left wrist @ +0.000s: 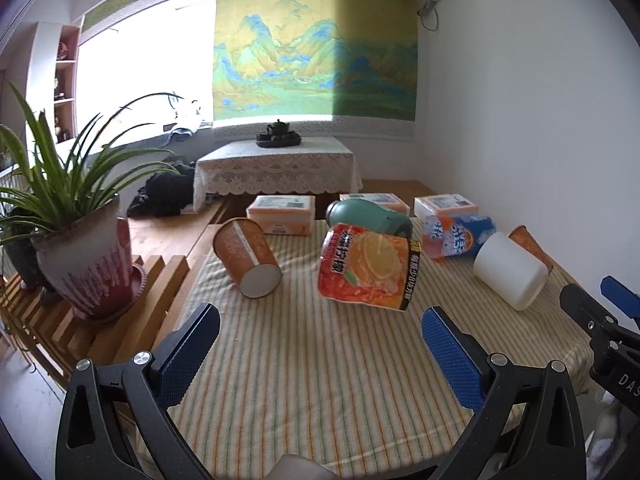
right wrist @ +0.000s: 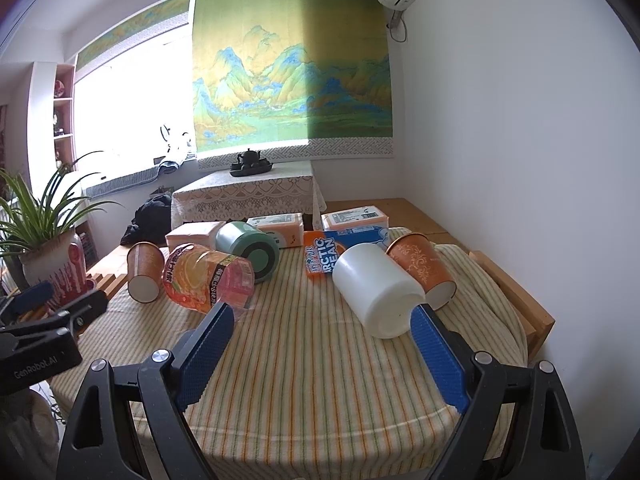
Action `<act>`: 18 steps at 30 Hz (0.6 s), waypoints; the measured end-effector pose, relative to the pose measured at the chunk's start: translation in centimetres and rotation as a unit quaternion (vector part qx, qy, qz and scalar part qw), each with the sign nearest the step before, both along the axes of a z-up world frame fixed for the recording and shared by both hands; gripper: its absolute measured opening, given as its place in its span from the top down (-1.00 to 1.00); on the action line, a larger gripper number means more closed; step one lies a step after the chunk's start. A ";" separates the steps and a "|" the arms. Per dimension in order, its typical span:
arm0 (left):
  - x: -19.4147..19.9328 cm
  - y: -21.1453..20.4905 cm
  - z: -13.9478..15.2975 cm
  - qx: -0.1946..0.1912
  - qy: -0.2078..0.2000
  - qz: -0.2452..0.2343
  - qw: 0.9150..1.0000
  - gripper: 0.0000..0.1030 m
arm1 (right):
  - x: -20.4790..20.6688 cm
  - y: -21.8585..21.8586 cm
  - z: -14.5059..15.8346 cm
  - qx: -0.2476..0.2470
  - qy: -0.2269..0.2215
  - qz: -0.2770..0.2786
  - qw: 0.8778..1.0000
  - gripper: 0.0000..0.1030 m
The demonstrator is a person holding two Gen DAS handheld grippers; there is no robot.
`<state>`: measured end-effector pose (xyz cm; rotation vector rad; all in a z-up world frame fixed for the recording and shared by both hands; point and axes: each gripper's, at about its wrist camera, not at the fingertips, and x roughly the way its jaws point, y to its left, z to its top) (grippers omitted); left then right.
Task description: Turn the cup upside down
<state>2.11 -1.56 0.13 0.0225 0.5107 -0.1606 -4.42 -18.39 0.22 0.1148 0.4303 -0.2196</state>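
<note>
A white cup (right wrist: 378, 290) lies on its side on the striped cloth, base toward me; it also shows in the left wrist view (left wrist: 510, 270). An orange paper cup (right wrist: 422, 270) lies just right of it, and another orange paper cup (left wrist: 246, 256) (right wrist: 145, 270) lies at the left. My right gripper (right wrist: 320, 322) is open and empty, its right finger (right wrist: 434, 354) close to the white cup's base. My left gripper (left wrist: 320, 330) is open and empty, in front of an orange juice bottle (left wrist: 370, 266).
A green flask (right wrist: 250, 250), an Arctic Ocean bottle (right wrist: 340, 254) and several tissue packs (left wrist: 282, 210) lie at the back of the striped cloth (left wrist: 320, 380). A potted plant (left wrist: 86, 256) stands on wooden slats at the left. A white wall is at the right.
</note>
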 end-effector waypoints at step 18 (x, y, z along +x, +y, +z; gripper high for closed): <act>11.1 -12.9 3.0 0.152 0.096 -0.203 0.963 -0.99 | -1.3 -6.5 -1.9 0.038 0.006 -0.060 0.997 -0.70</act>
